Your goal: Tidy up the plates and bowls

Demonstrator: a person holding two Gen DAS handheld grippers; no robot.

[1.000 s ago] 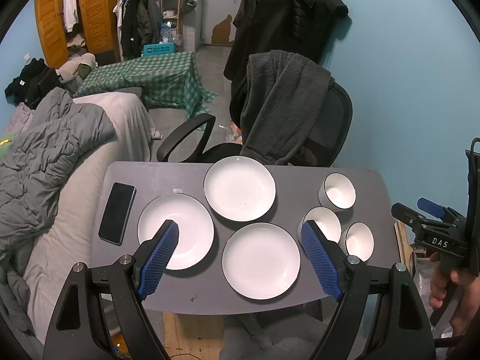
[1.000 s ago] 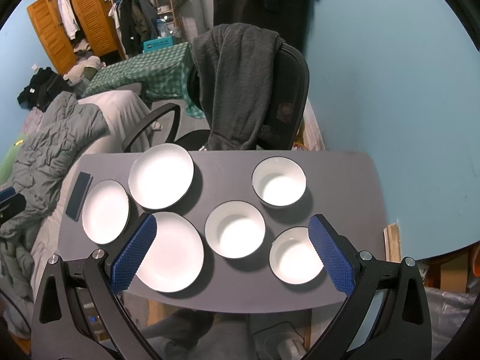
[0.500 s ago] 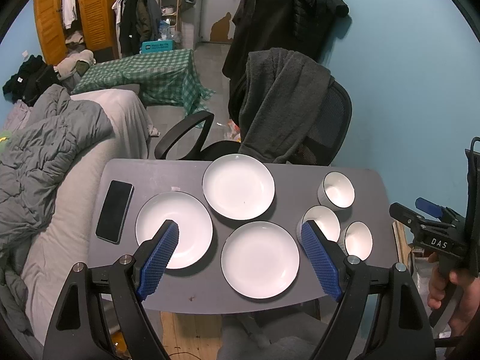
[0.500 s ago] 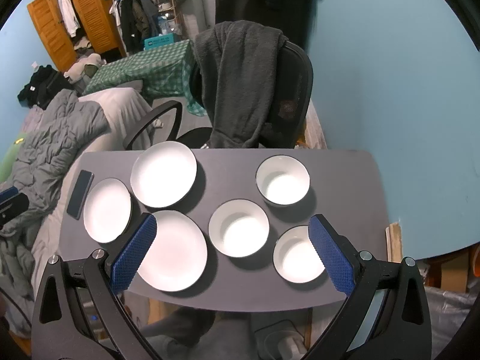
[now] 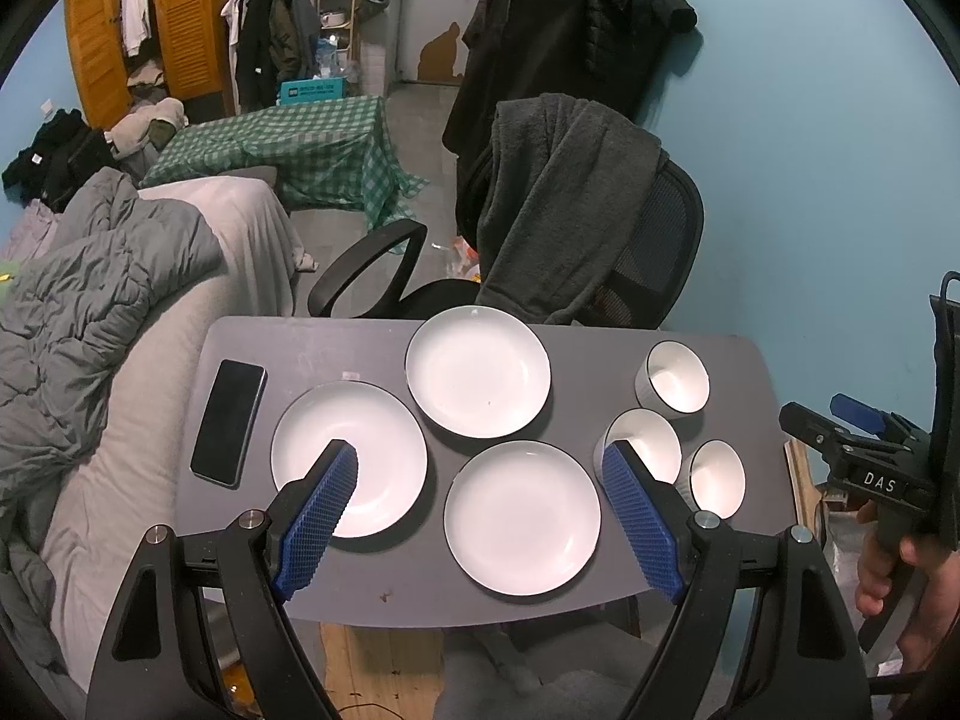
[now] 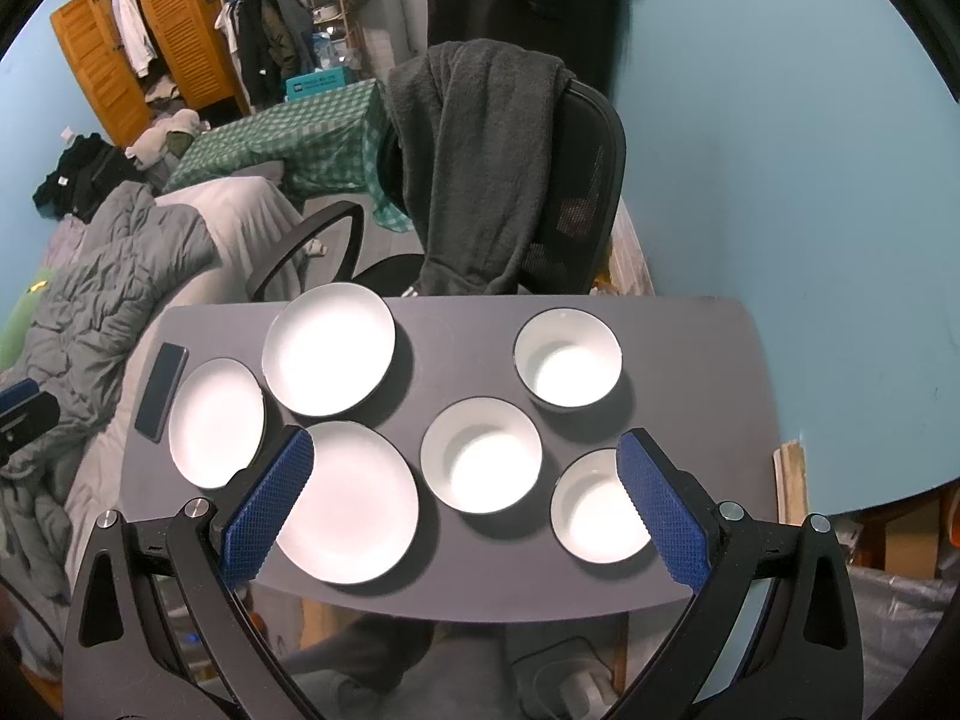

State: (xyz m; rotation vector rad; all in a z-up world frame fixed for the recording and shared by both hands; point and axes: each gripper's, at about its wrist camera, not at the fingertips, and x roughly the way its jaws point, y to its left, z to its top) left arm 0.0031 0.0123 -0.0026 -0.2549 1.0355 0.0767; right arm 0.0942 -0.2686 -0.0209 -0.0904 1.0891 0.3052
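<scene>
Three white plates lie on the grey table (image 5: pixel 600 348): a left plate (image 5: pixel 372 444), a far plate (image 5: pixel 478 371) and a near plate (image 5: pixel 522 518). To their right stand three white bowls: a far bowl (image 6: pixel 567 357), a middle bowl (image 6: pixel 480 462) and a near bowl (image 6: pixel 591 516). My left gripper (image 5: pixel 477 507) hovers open above the table's near edge, over the plates. High over the near plate and the bowls, my right gripper (image 6: pixel 465 501) is open too. Neither holds anything.
A black phone (image 5: pixel 228 421) lies at the table's left end. An office chair (image 5: pixel 636 252) draped with a dark garment stands behind the table. A bed with a grey duvet (image 5: pixel 90 300) borders the left side. The blue wall (image 6: pixel 780 180) runs along the right.
Both views have shifted slightly; the table and dishes sit a little higher in the right wrist view. No dish has moved, and both grippers stay open.
</scene>
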